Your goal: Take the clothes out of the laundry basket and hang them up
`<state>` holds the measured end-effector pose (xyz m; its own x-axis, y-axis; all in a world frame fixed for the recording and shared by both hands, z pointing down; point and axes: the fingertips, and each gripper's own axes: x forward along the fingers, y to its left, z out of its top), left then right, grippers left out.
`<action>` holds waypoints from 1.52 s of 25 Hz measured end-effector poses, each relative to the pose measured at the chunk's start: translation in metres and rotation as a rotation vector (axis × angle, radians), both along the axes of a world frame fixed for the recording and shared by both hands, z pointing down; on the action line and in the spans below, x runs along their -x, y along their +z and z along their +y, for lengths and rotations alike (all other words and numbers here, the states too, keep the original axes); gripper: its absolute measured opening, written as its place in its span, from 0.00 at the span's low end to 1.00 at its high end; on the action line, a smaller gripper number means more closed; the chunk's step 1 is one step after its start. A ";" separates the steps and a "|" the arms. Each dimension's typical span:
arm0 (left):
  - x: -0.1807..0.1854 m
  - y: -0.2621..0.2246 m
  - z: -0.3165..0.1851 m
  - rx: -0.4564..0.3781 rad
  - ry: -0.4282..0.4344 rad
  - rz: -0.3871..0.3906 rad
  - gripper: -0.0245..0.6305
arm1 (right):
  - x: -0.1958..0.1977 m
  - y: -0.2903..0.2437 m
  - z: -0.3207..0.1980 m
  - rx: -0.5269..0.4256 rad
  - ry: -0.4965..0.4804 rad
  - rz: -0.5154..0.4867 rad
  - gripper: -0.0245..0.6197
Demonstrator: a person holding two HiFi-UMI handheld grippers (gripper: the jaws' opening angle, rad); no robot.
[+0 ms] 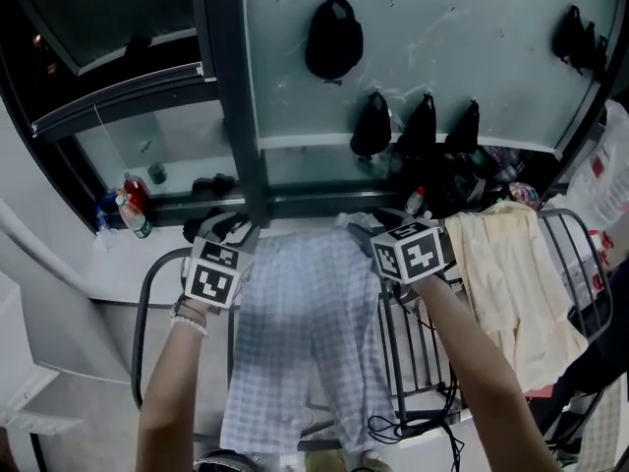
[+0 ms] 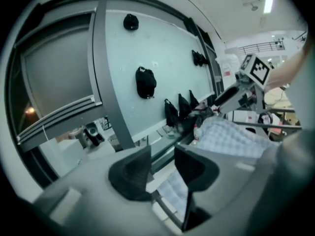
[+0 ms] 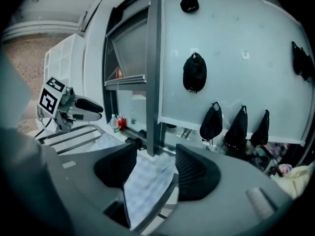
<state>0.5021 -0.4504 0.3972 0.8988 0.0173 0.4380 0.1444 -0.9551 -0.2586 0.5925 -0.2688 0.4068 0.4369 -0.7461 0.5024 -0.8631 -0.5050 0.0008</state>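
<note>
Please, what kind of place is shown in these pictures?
Probably a laundry corner beside a glazed wall. A metal drying rack carries a checked garment and a cream garment, and black bags hang on the frosted panel behind it.

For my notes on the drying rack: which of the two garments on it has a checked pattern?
The pale garment draped over the middle of the drying rack; the cream garment to its right is plain, without checks.
</note>
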 end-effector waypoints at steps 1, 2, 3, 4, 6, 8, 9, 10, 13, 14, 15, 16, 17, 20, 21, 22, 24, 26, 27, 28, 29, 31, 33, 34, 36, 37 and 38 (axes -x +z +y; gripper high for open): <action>0.008 -0.010 0.007 0.002 -0.001 0.030 0.23 | 0.007 -0.010 0.003 -0.024 -0.007 0.019 0.41; 0.016 -0.021 0.014 0.001 -0.002 0.057 0.18 | 0.014 -0.021 0.007 -0.045 -0.012 0.045 0.37; 0.025 -0.031 0.022 -0.003 -0.003 0.083 0.14 | 0.022 -0.032 0.011 -0.061 -0.016 0.075 0.25; 0.034 -0.042 0.030 -0.009 -0.006 0.108 0.13 | 0.030 -0.043 0.015 -0.075 -0.022 0.106 0.17; 0.055 -0.064 0.045 -0.019 -0.020 0.161 0.09 | 0.051 -0.061 0.020 -0.099 -0.045 0.161 0.07; 0.079 -0.085 0.058 -0.024 -0.044 0.210 0.04 | 0.076 -0.077 0.024 -0.127 -0.080 0.200 0.06; 0.091 -0.095 0.065 -0.025 -0.055 0.233 0.03 | 0.089 -0.084 0.027 -0.143 -0.098 0.214 0.05; 0.104 -0.104 0.072 -0.025 -0.068 0.253 0.03 | 0.103 -0.091 0.031 -0.160 -0.119 0.224 0.05; 0.148 -0.126 0.093 -0.045 -0.120 0.302 0.03 | 0.145 -0.112 0.041 -0.224 -0.192 0.232 0.05; 0.164 -0.133 0.101 -0.057 -0.139 0.316 0.03 | 0.160 -0.120 0.045 -0.248 -0.220 0.233 0.05; 0.181 -0.139 0.109 -0.070 -0.161 0.329 0.03 | 0.175 -0.127 0.049 -0.270 -0.248 0.236 0.05; 0.198 -0.145 0.116 -0.085 -0.185 0.342 0.03 | 0.191 -0.134 0.053 -0.292 -0.279 0.241 0.05; 0.217 -0.150 0.123 -0.102 -0.213 0.354 0.03 | 0.208 -0.141 0.056 -0.312 -0.314 0.248 0.05; 0.273 -0.163 0.146 -0.175 -0.304 0.371 0.03 | 0.261 -0.158 0.063 -0.364 -0.437 0.266 0.05; 0.290 -0.167 0.155 -0.199 -0.332 0.373 0.03 | 0.279 -0.162 0.067 -0.375 -0.479 0.272 0.05; 0.306 -0.171 0.164 -0.219 -0.357 0.376 0.03 | 0.297 -0.166 0.070 -0.386 -0.522 0.281 0.05; 0.341 -0.178 0.182 -0.248 -0.407 0.385 0.03 | 0.332 -0.172 0.078 -0.416 -0.603 0.300 0.05; 0.381 -0.184 0.197 -0.260 -0.467 0.400 0.03 | 0.368 -0.175 0.084 -0.452 -0.674 0.303 0.05; 0.402 -0.187 0.204 -0.262 -0.498 0.412 0.03 | 0.387 -0.176 0.087 -0.467 -0.706 0.303 0.05; 0.424 -0.191 0.210 -0.270 -0.527 0.427 0.03 | 0.406 -0.177 0.088 -0.478 -0.741 0.305 0.05; 0.446 -0.195 0.216 -0.283 -0.552 0.440 0.03 | 0.426 -0.177 0.089 -0.485 -0.780 0.306 0.05; 0.491 -0.199 0.227 -0.312 -0.602 0.451 0.03 | 0.465 -0.174 0.090 -0.491 -0.860 0.296 0.05; 0.535 -0.195 0.237 -0.331 -0.662 0.440 0.03 | 0.502 -0.169 0.091 -0.502 -0.929 0.281 0.05; 0.557 -0.191 0.241 -0.333 -0.699 0.431 0.03 | 0.519 -0.167 0.091 -0.508 -0.959 0.280 0.05; 0.601 -0.181 0.247 -0.329 -0.776 0.407 0.03 | 0.552 -0.163 0.091 -0.516 -1.012 0.279 0.05; 0.621 -0.175 0.251 -0.326 -0.814 0.395 0.03 | 0.566 -0.161 0.090 -0.520 -1.033 0.274 0.05; 0.642 -0.170 0.255 -0.319 -0.855 0.385 0.03 | 0.580 -0.159 0.090 -0.523 -1.051 0.263 0.05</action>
<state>-0.1395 -0.1959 0.2274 0.6361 -0.7715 -0.0157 -0.7092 -0.5764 -0.4060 0.0129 -0.1792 0.2473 -0.4638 -0.8857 0.0191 -0.8570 0.4541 0.2437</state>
